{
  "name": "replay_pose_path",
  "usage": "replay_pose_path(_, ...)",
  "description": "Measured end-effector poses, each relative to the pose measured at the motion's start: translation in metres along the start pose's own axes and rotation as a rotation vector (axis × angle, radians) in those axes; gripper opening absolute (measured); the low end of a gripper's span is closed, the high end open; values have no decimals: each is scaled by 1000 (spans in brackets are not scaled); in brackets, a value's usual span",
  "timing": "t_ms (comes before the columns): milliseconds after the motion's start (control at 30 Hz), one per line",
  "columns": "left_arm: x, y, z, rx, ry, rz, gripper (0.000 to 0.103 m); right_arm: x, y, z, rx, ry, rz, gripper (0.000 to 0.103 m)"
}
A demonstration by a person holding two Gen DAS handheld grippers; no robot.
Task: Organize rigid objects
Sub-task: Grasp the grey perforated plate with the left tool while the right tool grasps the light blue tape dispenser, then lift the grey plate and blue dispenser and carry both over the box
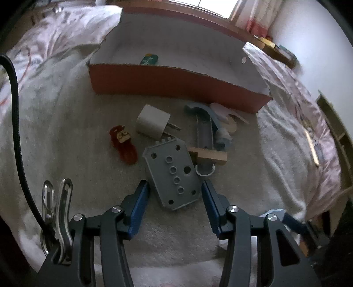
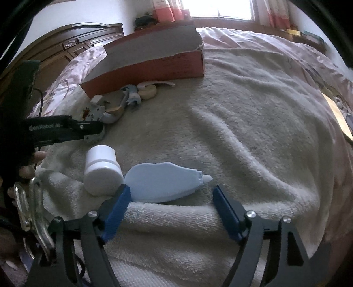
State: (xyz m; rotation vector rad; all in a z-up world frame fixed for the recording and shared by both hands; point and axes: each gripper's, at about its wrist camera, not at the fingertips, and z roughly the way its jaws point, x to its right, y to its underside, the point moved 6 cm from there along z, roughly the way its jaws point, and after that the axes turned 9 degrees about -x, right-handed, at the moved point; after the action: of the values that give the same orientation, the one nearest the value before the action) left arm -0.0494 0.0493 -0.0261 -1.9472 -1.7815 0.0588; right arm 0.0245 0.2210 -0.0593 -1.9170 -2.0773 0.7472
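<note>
**Both tongs spread over the towel**

The left gripper [image 1: 175, 194] is released, jaws straddling 1 grey perforated plate [image 1: 173, 174] whose long axis runs away from the camera, tilted left; beyond lie 1 white plug adapter [image 1: 152, 123], 1 red figure [image 1: 123, 144], 1 wooden block [image 1: 210, 155]; the right gripper [image 2: 171, 198] is released too, near 1 blue flat piece [image 2: 163, 182] lying crosswise, tip pointing right, beside 1 white jar [image 2: 102, 170]; the red box [image 1: 176, 82] stands farthest

Daylight is pouring through the far window [image 2: 220, 8], blowing out its panes, while the near towel [image 2: 220, 123] is lying dim; fisheye edges are bending, darkening and blurring softly.
</note>
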Motion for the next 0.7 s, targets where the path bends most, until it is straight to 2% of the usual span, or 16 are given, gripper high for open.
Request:
replay_pose_path(100, -1, -2, 2, 12, 5, -23, 50, -3, 0, 3, 4, 13, -18, 88)
replay_pose_path(233, 9, -3, 6, 24, -45, 14, 57, -5, 1, 5, 13, 22, -26, 89)
replay_pose_path(467, 18, -6, 14, 43, -168, 57, 59, -4, 2, 5, 23, 23, -29, 89)
replay_pose_path(600, 15, -2, 11, 46, -201, 90, 48, -4, 2, 5, 25, 16, -25, 89)
replay_pose_path(700, 6, 5, 5, 48, -205, 96, 47, -4, 2, 5, 25, 19, -26, 89)
